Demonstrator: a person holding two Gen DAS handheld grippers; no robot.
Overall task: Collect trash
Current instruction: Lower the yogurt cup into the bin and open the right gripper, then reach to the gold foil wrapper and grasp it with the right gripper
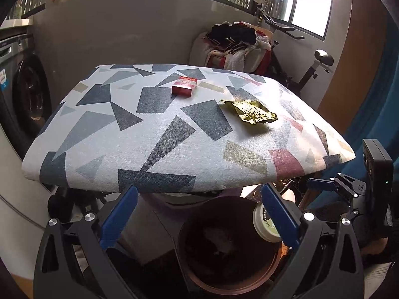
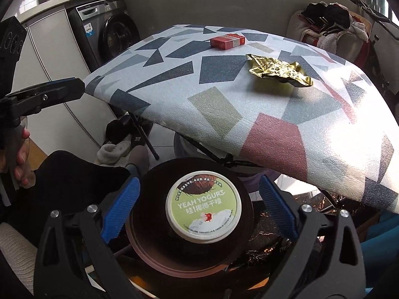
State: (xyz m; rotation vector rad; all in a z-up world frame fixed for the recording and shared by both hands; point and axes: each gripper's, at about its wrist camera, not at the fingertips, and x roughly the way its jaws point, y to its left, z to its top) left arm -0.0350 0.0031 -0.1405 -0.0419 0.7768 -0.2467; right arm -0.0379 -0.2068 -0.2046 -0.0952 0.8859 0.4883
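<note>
1. Right gripper [image 2: 199,211]: jaws wide apart, blue pads clear of everything, poised over the bin [image 2: 149,249].
2. Yogurt cup [image 2: 204,205]: lid up, between the parted pads but touched by neither, over the bin's dark mouth; cannot tell whether resting on anything.
3. Left gripper [image 1: 199,214]: jaws apart too, nothing between them, pointing down at the same bin [image 1: 224,281] from beside the right gripper [image 1: 324,184].
4. Seen from the left wrist: cup [image 1: 265,224] at the bin's right rim, partly hidden behind the left gripper's right pad.
5. Table [image 2: 274,134] with patterned cover: near edge overhanging the bin.
6. Gold wrapper [image 2: 279,71]: crumpled, lying on the table toward its right side [image 1: 249,112].
7. Red box [image 2: 227,41]: flat on the table near the far edge, well apart from the wrapper [image 1: 184,86].
8. Beyond the table: washing machine [image 2: 112,30] to the left, heap of clothes [image 2: 329,25] to the right.
</note>
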